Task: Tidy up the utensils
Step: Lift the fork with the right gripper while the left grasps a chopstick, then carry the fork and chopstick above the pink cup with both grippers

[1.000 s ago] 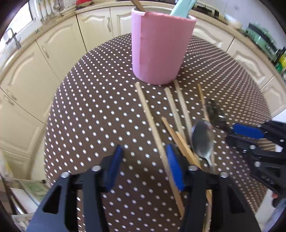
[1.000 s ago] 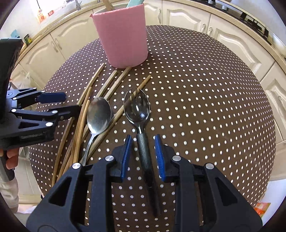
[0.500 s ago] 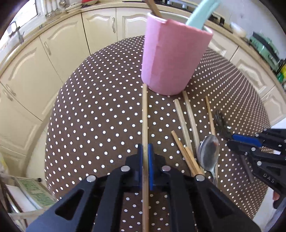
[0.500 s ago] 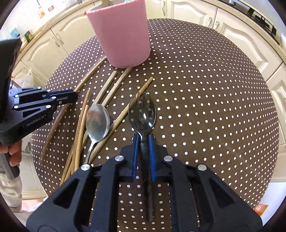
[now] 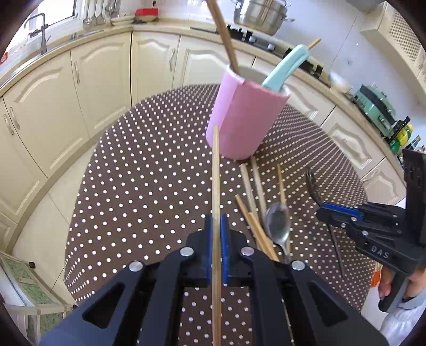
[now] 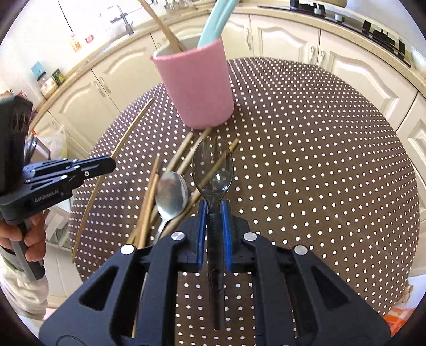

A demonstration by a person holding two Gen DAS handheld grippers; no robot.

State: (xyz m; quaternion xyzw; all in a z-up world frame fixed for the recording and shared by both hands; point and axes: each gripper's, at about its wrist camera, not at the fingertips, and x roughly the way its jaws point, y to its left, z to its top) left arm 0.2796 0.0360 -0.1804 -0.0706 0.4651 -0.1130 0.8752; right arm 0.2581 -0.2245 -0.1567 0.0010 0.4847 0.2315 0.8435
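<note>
My left gripper [image 5: 217, 221] is shut on a long wooden chopstick [image 5: 215, 173], lifted off the table and pointing at the pink utensil holder [image 5: 245, 122]. My right gripper [image 6: 213, 207] is shut on the handle of a dark translucent spork [image 6: 213, 167], raised above the table; it shows at the right in the left wrist view [image 5: 323, 206]. The pink holder [image 6: 197, 87] holds a wooden stick and a teal utensil. Several chopsticks [image 5: 250, 186] and a metal spoon [image 6: 170, 194] lie on the dotted tablecloth in front of the holder.
The round table [image 6: 319, 165] has a brown white-dotted cloth. Cream kitchen cabinets [image 5: 80, 87] and a countertop curve around behind it. A pot [image 5: 259, 13] stands on the hob behind the holder. The table edge drops off at left and right.
Both grippers closed: the left on a chopstick, the right on the spork handle. Both then lifted their utensils off the table, tilting up toward the holder.
</note>
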